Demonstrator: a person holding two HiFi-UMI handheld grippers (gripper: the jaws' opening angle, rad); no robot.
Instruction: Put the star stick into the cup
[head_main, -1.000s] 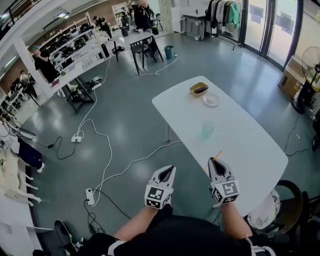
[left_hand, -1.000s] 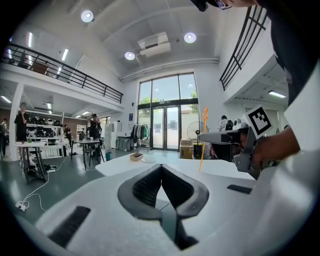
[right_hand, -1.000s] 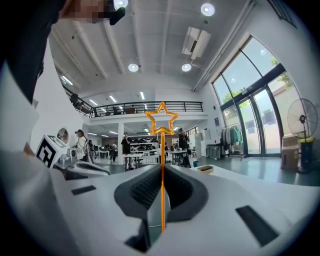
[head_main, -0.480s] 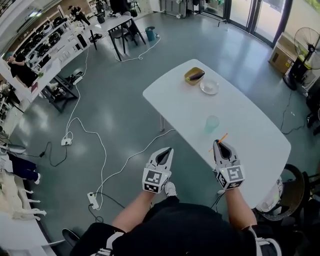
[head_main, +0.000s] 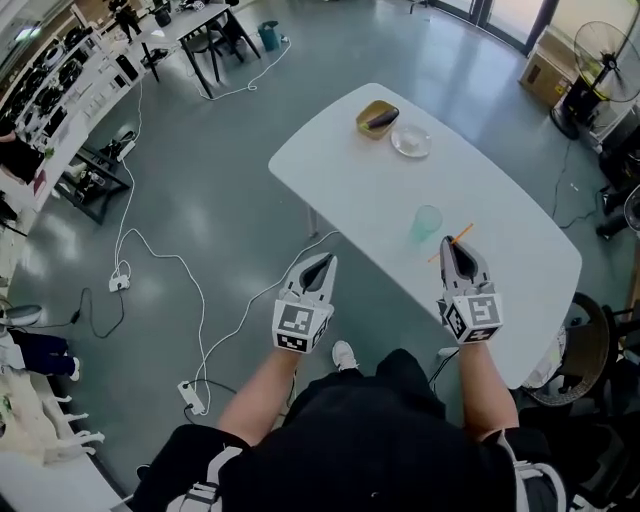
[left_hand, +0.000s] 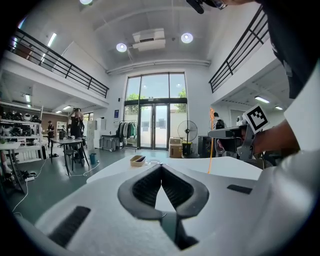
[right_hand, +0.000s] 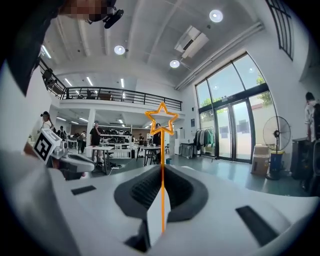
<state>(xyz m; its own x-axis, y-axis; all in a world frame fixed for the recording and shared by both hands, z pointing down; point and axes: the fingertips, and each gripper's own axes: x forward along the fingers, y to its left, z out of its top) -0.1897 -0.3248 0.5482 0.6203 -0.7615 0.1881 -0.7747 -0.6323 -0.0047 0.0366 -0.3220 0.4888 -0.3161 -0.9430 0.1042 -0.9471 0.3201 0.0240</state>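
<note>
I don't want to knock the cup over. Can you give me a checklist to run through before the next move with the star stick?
1. Grip: the right tool is shut on the star stick, star end pointing away from the tool. Ok.
2. Target: the cup stands upright on the table, mouth open. Ok.
3. Alignment: in the head view the stick lies to the right of the cup, not above its mouth. Not ok.
4. Space around the cup: nothing stands close to it. Ok.
5. Other hand: the left tool is shut, empty and held off the table's edge, out of the way. Ok.
6. Inside of the cup is free: cannot tell.
</note>
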